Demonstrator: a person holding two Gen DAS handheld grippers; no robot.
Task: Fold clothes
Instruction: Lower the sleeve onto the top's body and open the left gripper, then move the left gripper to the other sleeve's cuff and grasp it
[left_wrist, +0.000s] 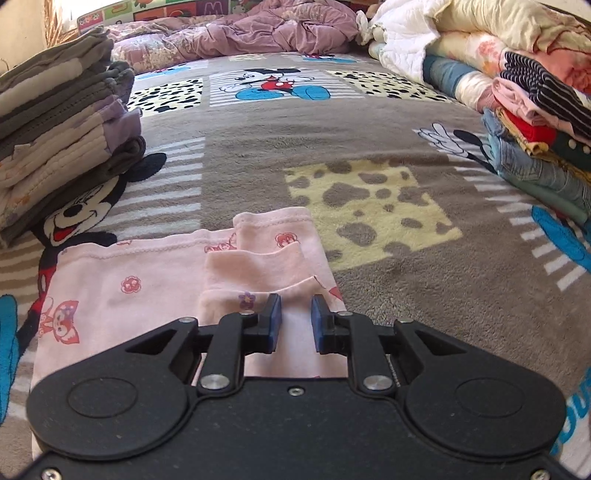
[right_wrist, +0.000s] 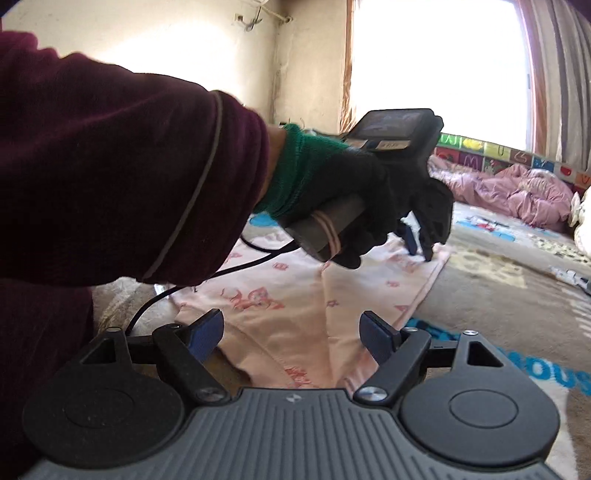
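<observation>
1. The left gripper (left_wrist: 296, 325) is hovering with its blue pads (left_wrist: 275, 322) standing a narrow gap apart, nothing pinched between them; the pink garment (left_wrist: 147, 280) is lying just beneath and ahead of the fingertips.
2. The right gripper (right_wrist: 291, 334) is holding its jaws wide, gripping nothing, with the garment's pale pink cloth (right_wrist: 314, 295) spreading flat between and beyond its pads (right_wrist: 207, 334).
3. Just past the left fingertips, folded layers of the garment (small red fox and flower prints) are stacking in steps, ending at a hemmed cuff (left_wrist: 271, 221).
4. Beyond the right fingertips, a black-gloved hand (right_wrist: 354, 206) in a maroon sleeve (right_wrist: 129, 166) is gripping the other tool, whose tips are pointing down at the garment's far edge.
5. Under everything, a brown cartoon-mouse blanket (left_wrist: 332, 129) is stretching outward.
6. Left of the left fingers a stack of folded clothes (left_wrist: 62, 122) is sitting; to the right, a jumbled clothes pile (left_wrist: 535, 110).
7. Far ahead, a crumpled purple quilt (left_wrist: 273, 33) is lying.
</observation>
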